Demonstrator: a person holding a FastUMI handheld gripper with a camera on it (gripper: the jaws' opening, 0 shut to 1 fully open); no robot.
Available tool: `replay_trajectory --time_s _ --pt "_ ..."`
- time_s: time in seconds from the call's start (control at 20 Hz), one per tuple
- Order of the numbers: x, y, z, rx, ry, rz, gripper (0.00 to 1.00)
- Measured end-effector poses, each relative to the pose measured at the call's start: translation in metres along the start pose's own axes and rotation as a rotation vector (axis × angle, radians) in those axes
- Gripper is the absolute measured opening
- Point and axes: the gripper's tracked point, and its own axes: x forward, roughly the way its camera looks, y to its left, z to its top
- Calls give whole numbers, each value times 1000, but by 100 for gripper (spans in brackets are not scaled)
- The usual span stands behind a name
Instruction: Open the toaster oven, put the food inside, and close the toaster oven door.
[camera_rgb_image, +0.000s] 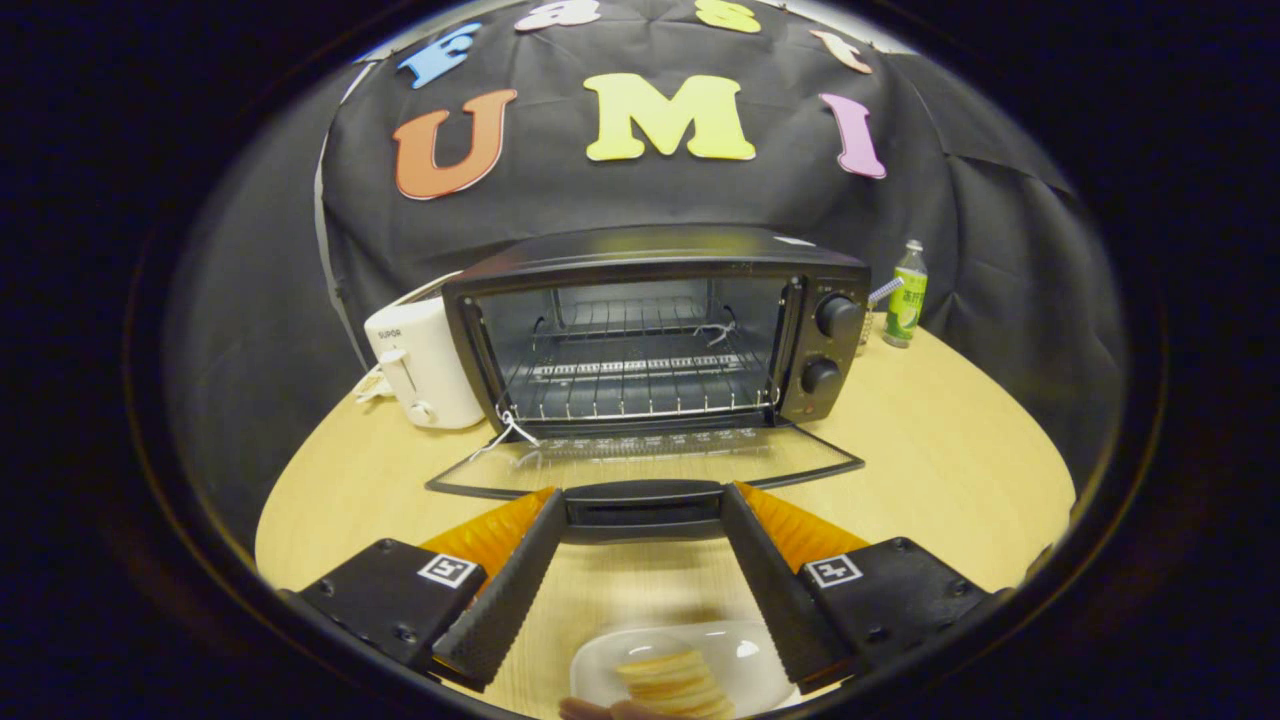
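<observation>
Black toaster oven (660, 335) door (645, 462) down, tongs (640, 505) apart flanking its handle, food (675, 685) half cut off.

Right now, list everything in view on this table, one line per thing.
toaster oven: one, black, mid-table, door dropped open flat toward the jaws
door handle: one, black, just ahead of the fingertips
wire rack: one, silver, inside the oven
toaster: one, white, touching or nearly touching the oven's left side
bottle: one, green label, upright behind the oven's knob side
plate: one, clear or white, between the fingers, near their bases
food: pale stacked slices on the plate
table: one, light wood, round
gripper: one, black fingers, jaws open
</observation>
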Motion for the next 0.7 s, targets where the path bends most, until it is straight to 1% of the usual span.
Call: replay_trajectory --time_s 0.4,0.7 --pt "-7 -5 -13 0 85 -9 100" --pt "-8 0 -20 26 135 17 100"
